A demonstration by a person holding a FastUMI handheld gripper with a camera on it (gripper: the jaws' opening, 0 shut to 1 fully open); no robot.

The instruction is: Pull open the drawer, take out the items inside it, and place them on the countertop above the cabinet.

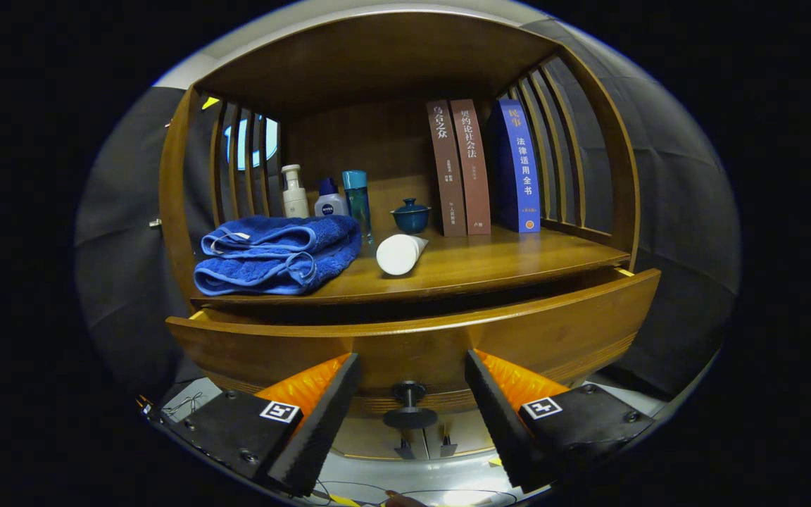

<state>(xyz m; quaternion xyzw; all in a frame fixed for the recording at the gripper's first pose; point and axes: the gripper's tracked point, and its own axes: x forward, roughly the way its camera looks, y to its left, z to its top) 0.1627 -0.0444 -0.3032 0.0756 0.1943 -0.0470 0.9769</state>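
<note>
Wooden cabinet [180, 211] with slatted sides, drawer [419, 338] under the surface [490, 264] pulled partway out; dark gap shows between drawer front and surface edge, contents not visible from here. Dark round drawer knob [410, 405] sits low on the drawer front.

On the surface, all relative to the knob:
- folded blue towel [275, 253] up and left, at the surface's front edge
- three upright books [483, 169] up and right, against the back: two brown, one blue, blue one furthest right
- white tube [400, 253] lying on its side directly above, cap end facing the camera, just beside the towel
- teal bottle [358, 201] behind the towel, slightly left of the knob line
- white pump bottle [295, 191] and small white bottle with blue cap [329, 199] further left, behind the towel
- small dark blue lidded cup [411, 215] straight above, at the back, left of the books

Claw [411, 380] spread wide, holding nothing. Knob sits between the fingers, touching neither. Fingertips close to the drawer front; contact can't tell.
</note>
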